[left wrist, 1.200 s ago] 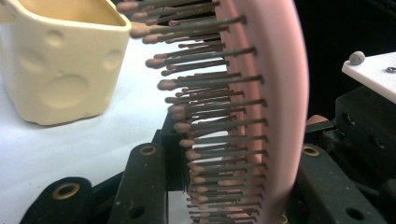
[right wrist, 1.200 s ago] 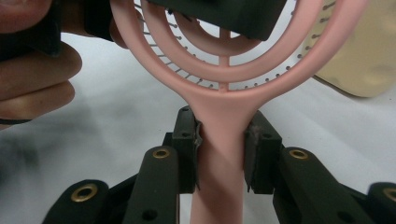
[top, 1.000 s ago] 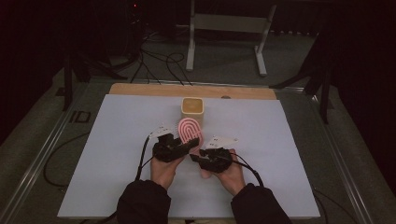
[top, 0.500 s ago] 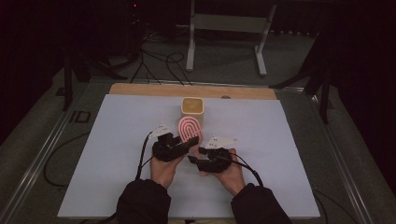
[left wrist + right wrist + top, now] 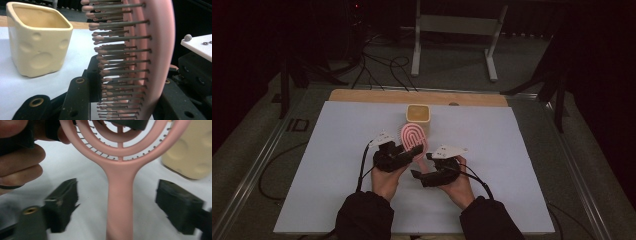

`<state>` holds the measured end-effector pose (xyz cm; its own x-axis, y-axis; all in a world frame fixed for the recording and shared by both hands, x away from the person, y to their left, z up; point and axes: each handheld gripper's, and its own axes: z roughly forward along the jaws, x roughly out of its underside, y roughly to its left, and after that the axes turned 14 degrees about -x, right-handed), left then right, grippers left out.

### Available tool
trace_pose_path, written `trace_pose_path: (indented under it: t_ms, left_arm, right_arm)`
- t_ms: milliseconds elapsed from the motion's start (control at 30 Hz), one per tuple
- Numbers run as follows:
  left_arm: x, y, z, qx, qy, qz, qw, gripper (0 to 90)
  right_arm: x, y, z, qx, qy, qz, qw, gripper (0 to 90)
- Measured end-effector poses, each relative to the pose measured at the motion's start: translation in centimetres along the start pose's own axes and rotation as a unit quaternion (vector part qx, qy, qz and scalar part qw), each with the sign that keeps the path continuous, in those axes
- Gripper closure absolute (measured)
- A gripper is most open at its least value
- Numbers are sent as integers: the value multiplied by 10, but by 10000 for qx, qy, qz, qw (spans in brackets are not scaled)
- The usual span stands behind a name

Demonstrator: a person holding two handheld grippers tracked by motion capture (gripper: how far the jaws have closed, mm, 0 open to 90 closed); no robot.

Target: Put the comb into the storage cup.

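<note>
In the left claw [image 5: 409, 151], pinched, stands a pink vented hairbrush [image 5: 413, 137]; right claw [image 5: 424, 167] spread wide

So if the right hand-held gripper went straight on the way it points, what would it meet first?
Probably the pink brush: its handle lies between the right hand-held gripper's open jaws, which have just been opening, and its head is straight ahead. The left hand-held gripper holds that head; depth is unclear.

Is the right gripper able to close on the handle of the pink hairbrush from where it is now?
Probably yes. The right gripper has just opened, and the pink hairbrush handle stands between its jaws with nothing in the way. The left gripper holds the head.
</note>
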<state>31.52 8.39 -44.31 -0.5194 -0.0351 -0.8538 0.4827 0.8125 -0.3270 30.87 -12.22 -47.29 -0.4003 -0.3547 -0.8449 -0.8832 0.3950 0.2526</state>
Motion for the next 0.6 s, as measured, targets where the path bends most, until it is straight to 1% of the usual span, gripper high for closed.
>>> trace_pose_path:
  t_ms: [67,133,233,333,500,600]
  left_arm:
    - [-1,1,-1,-7,-19,13,10000,648]
    - [-1,1,-2,-18,-39,-1,10000,648]
    - [-2,2,-3,-31,-50,9,10000,648]
    - [-3,3,-4,-48,-69,4,10000,648]
    - [-4,5,-7,-87,-97,51,9999,648]
    - [-5,6,-8,-108,-115,83,9998,648]
  right_arm:
    - [0,0,0,17,-31,48,10000,100]
    - [0,0,0,17,-16,49,10000,86]
    - [0,-1,-1,17,-12,37,10000,83]
    - [-1,-1,-4,54,-56,97,9999,83]
    - [-3,-1,-10,126,-142,72,9998,84]
    - [-3,-1,-12,142,-147,50,9998,84]
